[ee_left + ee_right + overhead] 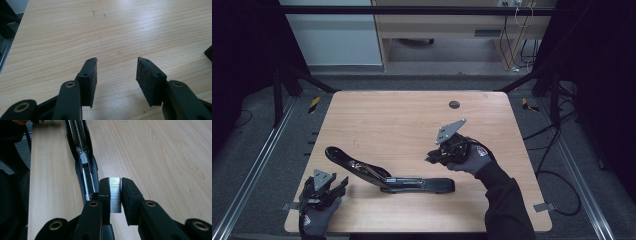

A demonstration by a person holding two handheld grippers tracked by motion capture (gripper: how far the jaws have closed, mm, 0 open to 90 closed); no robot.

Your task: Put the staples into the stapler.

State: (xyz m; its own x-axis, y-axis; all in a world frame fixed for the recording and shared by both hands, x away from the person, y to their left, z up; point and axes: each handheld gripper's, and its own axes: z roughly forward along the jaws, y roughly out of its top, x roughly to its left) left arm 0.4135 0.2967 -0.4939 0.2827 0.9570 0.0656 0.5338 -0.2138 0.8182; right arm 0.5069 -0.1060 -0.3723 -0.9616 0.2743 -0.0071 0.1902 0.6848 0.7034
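Note:
A black stapler lies swung open flat near the table's front edge, with its metal staple channel facing up. My right gripper hangs above and just right of the stapler's middle, pointing left and down. In the right gripper view it is shut on a silver strip of staples, held upright between the pads over the channel's near end. My left gripper rests at the front left corner, left of the stapler. Its jaws stand open over bare wood with nothing between them.
The wooden table has a round cable hole at the back right. Dark metal frame rails run along both sides, and cables lie on the floor to the right. A desk stands beyond the far edge.

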